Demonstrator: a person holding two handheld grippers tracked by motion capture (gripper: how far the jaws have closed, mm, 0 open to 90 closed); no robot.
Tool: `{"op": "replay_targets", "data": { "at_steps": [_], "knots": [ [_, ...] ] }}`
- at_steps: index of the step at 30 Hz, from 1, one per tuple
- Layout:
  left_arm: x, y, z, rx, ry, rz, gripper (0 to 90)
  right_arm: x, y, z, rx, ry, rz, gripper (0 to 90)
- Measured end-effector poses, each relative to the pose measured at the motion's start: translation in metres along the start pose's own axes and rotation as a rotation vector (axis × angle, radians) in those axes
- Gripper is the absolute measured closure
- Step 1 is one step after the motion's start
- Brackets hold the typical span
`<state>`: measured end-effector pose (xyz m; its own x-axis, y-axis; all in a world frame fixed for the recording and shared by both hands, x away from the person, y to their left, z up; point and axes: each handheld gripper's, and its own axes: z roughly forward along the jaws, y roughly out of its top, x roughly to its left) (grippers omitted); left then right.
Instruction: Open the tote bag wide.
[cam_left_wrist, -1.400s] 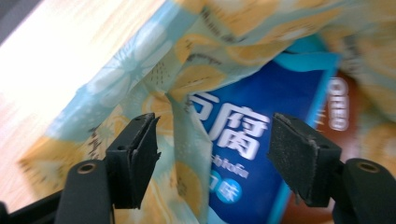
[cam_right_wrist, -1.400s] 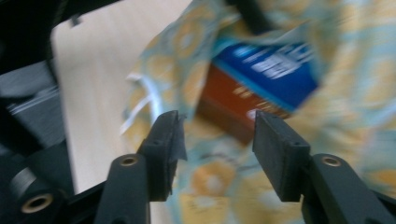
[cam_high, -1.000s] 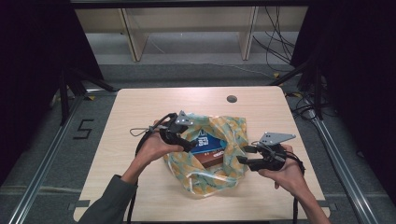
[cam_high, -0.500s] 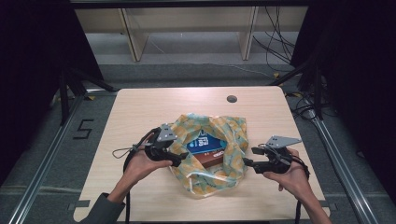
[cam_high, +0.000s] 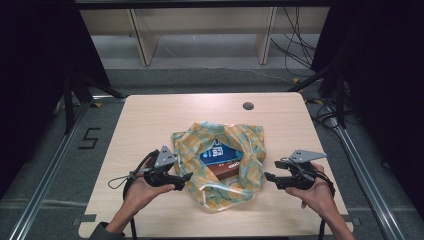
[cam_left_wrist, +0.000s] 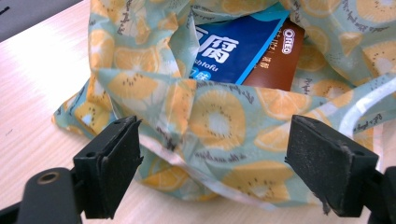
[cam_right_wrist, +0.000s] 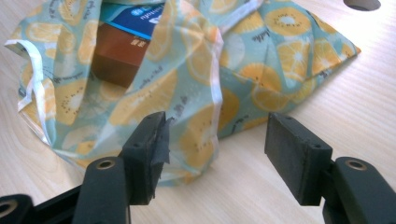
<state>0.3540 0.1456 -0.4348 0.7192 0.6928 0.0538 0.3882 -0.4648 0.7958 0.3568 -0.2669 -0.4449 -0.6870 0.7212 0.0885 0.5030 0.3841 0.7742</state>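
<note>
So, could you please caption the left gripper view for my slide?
Open left gripper faces a fruit-print fabric bag holding a blue packet and brown box.

The bag (cam_high: 220, 165) hides most of both boxes (cam_high: 224, 161).

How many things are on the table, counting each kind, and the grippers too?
Fruit-print bag: 1
Blue packet in the bag: 1
Brown box in the bag: 1
Grippers: 2, the left gripper and the right gripper, both open
Total: 5
</note>
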Motion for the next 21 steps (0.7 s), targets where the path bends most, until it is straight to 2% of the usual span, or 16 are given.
{"op": "replay_targets", "data": {
  "at_steps": [1, 2, 4, 5, 6, 7, 8, 9, 10, 13, 15, 16, 17, 19, 20, 21],
  "knots": [
    [-0.001, -0.002, -0.002, 0.003, 0.000, 0.005, 16.8, 0.001, -0.001, -0.002, 0.018, -0.002, 0.015, 39.0],
    [-0.002, -0.004, -0.004, -0.003, -0.004, 0.003, 16.8, -0.001, -0.002, -0.002, 0.010, -0.002, -0.003, 38.8],
    [-0.004, -0.009, -0.008, 0.007, 0.011, 0.007, 16.8, -0.003, -0.005, -0.003, -0.004, -0.016, -0.005, 38.3],
    [-0.005, -0.012, -0.011, 0.008, 0.004, 0.016, 16.7, -0.003, -0.007, -0.004, 0.005, -0.019, 0.009, 37.9],
    [-0.007, -0.015, -0.011, -0.009, -0.002, -0.013, 16.7, -0.002, -0.008, -0.005, 0.006, -0.023, 0.023, 37.8],
    [-0.006, -0.017, -0.014, -0.003, 0.006, 0.018, 16.7, -0.003, -0.009, -0.005, 0.009, -0.027, 0.014, 37.8],
    [-0.009, -0.020, -0.015, -0.004, 0.013, -0.016, 16.7, -0.004, -0.011, -0.006, 0.000, -0.018, 0.016, 37.8],
    [-0.009, -0.022, -0.017, 0.003, 0.010, -0.001, 16.6, -0.002, -0.013, -0.006, 0.005, -0.025, 0.043, 37.8],
    [-0.008, -0.024, -0.017, -0.003, 0.017, 0.007, 16.7, -0.004, -0.014, -0.007, -0.003, -0.044, 0.017, 37.7],
    [-0.009, -0.030, -0.018, -0.012, 0.024, 0.004, 16.7, -0.006, -0.019, -0.009, 0.023, -0.044, 0.016, 35.7],
    [-0.011, -0.038, -0.018, 0.010, 0.023, -0.011, 16.7, -0.007, -0.024, -0.008, 0.029, -0.047, 0.029, 35.5],
    [-0.012, -0.040, -0.017, -0.004, 0.024, -0.036, 16.7, -0.007, -0.026, -0.009, 0.041, -0.060, 0.031, 35.4],
    [-0.013, -0.043, -0.017, 0.000, 0.023, -0.037, 16.7, -0.008, -0.028, -0.010, 0.046, -0.062, 0.029, 35.4],
    [-0.014, -0.047, -0.016, -0.006, 0.040, -0.020, 16.7, -0.008, -0.033, -0.009, 0.041, -0.053, 0.048, 35.4],
    [-0.016, -0.049, -0.015, -0.005, 0.044, -0.025, 16.7, -0.008, -0.034, -0.011, 0.056, -0.064, 0.051, 35.3],
    [-0.016, -0.049, -0.015, -0.005, 0.044, -0.025, 16.7, -0.007, -0.036, -0.011, 0.066, -0.061, 0.075, 35.3]
  ]
}}
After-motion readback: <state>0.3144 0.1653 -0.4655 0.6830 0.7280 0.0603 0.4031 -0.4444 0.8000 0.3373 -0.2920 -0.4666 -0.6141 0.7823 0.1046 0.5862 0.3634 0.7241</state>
